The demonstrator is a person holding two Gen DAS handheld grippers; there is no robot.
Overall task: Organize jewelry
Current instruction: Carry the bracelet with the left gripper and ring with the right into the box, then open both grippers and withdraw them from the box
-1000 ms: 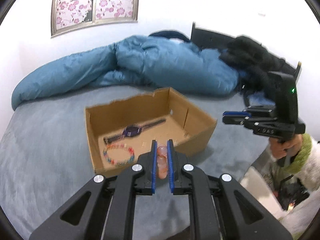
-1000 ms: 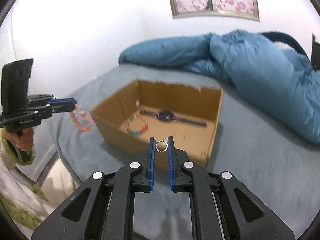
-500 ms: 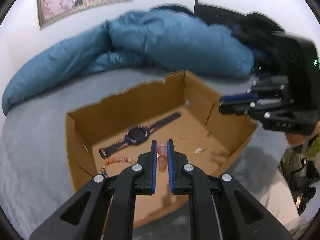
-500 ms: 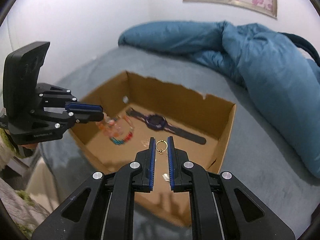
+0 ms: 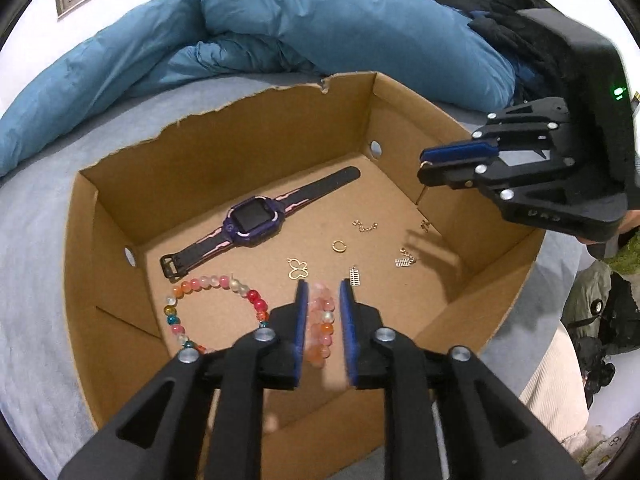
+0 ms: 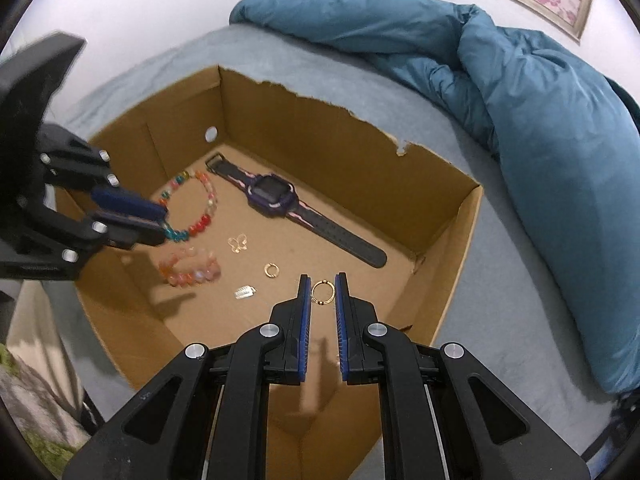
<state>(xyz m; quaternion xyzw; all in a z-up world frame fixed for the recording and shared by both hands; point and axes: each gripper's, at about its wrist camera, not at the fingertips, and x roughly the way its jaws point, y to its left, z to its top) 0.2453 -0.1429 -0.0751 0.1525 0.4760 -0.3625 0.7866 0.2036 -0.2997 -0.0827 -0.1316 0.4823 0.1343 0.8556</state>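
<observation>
Both grippers are over the cardboard box point(image 5: 400, 112) on the grey bed point(image 6: 472, 240), and the jaws are the story here. The left gripper point(image 5: 323, 312) has its jaws parted, wider than the pink bead bracelet point(image 5: 320, 328) seen between them, with a gap on each side. From the right wrist view that bracelet point(image 6: 190, 268) shows blurred just above the box floor, below and clear of the left gripper's blue pads, so nothing is gripped there. Whether it touches the cardboard I cannot tell.

Over to the right gripper point(image 6: 322, 292): jaws a little apart, a gold ring point(image 6: 322, 293) framed between the pads. It looks close to both pads, but whether they pinch it or it lies on the floor below I cannot tell.

On the box floor lie the purple watch point(image 5: 252, 220) stretched diagonally, the multicoloured bead bracelet point(image 5: 208, 304) beside its buckle end, a gold butterfly charm point(image 5: 298, 269), a small gold hoop point(image 5: 339, 246), and a few tiny silver and gold charms point(image 5: 404, 258) toward the right wall. A blue duvet point(image 6: 520, 100) is heaped behind the box
</observation>
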